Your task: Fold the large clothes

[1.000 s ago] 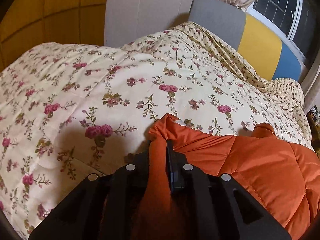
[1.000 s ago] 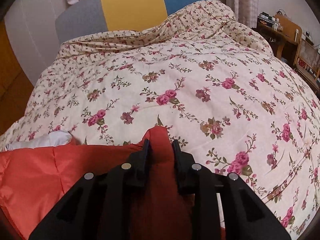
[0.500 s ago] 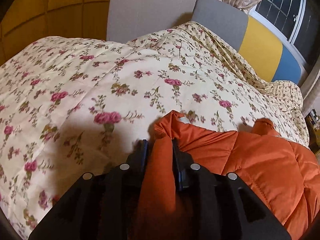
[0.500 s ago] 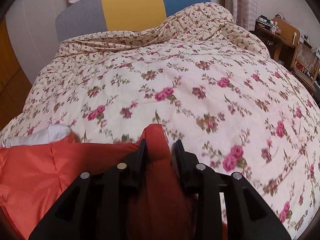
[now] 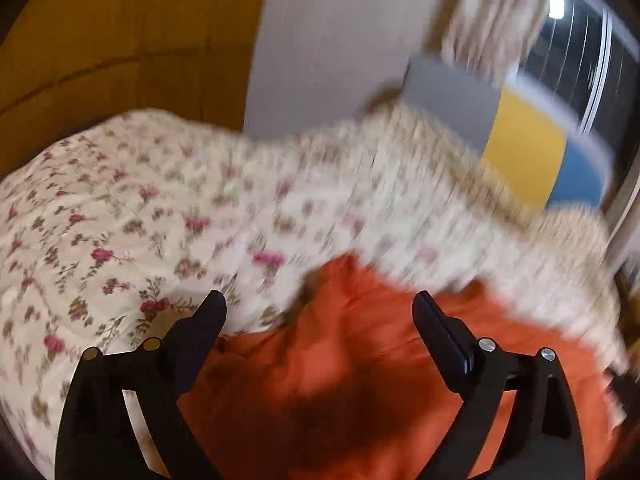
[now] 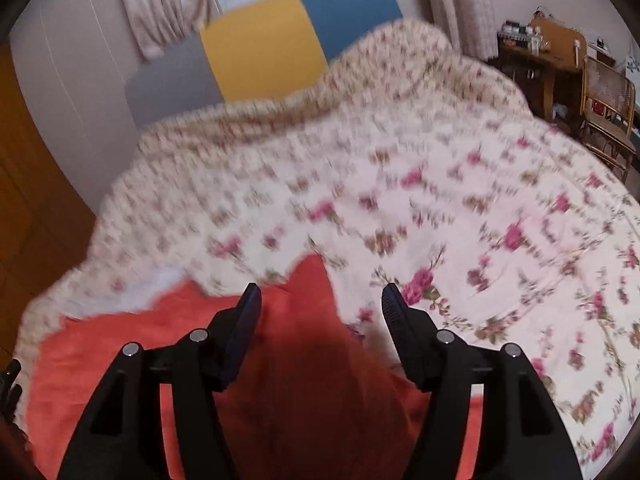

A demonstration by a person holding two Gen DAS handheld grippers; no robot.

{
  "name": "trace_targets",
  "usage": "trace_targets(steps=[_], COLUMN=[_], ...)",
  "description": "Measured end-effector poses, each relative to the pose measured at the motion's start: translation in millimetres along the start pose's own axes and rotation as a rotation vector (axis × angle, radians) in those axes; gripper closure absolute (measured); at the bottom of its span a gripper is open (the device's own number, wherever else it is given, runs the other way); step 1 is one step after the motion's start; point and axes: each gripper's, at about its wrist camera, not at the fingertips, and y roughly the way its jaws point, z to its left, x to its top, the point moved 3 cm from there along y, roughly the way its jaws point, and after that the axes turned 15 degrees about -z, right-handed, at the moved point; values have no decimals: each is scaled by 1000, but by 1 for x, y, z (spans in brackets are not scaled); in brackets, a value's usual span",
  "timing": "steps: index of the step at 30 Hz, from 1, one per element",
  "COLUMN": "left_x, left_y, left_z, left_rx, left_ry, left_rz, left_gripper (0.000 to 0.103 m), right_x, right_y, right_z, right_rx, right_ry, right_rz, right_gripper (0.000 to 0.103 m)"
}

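Both claws, L [image 5: 319, 305] & R [image 6: 321, 295], opening, pads clear of puffy quilted orange jacket [image 5: 360, 360]; floral quilt [image 6: 440, 200] beneath.

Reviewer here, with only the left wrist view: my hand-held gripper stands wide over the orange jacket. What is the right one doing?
Observer: The right hand-held gripper has its jaws opening. A peak of the orange jacket sits between them, unpressed.
Operator: Anything beside the jacket there?
Observer: A blurred white patch shows at its far edge, against the floral quilt.
Operator: And beyond the bed?
Observer: A wicker chair and a cluttered desk stand on the right.
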Motion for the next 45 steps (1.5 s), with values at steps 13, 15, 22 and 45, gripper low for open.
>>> trace_targets(steps=[13,15,22,45], left_x=[-50,-64,-85,-90], left_y=[10,26,45,51], left_z=[-146,-141,-126,-126], left_rx=[-189,-190,-225,-225], left_ry=[426,403,299,299], left_rz=[57,126,148,146], left_gripper=[10,8,3,3], right_x=[-51,-63,-76,-39], right_y=[-22,-5,20,31], right_z=[127,122,116,28], right_rx=[273,273,274,80], right_ry=[-367,-330,-294,-206], right_rz=[39,86,81,60], right_gripper=[42,40,39,38])
